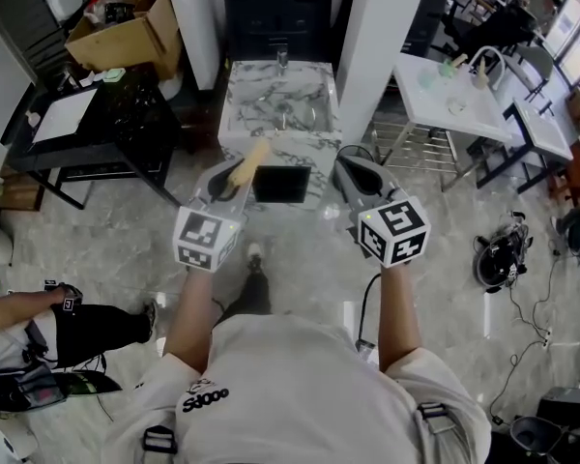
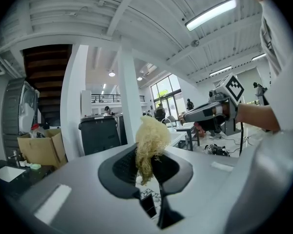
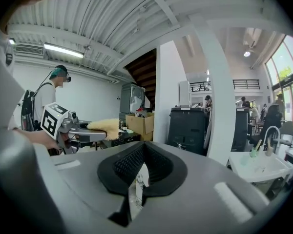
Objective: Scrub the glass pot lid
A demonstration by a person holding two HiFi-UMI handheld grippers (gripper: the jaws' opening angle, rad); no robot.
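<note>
My left tool (image 1: 235, 184) pinches a tuft of pale yellow fibre scrubber (image 2: 149, 140) between its pads, with strands standing above the jaws and hanging below them. My right tool (image 3: 142, 162), level with it and well apart, has its jaws pressed together with nothing between them. Both are held out in front of the wearer's chest, above the grey marbled floor (image 1: 116, 240). Just beyond the tips, a dark square panel (image 1: 280, 184) sits at the front edge of a marble-patterned sink (image 1: 234, 95), which has a tap (image 1: 282, 58) at its back. I cannot pick out the glass pot lid with certainty; the basin shows only faint shapes. Farther left stands a black bench (image 1: 106, 133) beside a cardboard box (image 1: 126, 27). Farther right is a white bench (image 1: 435, 95).
</note>
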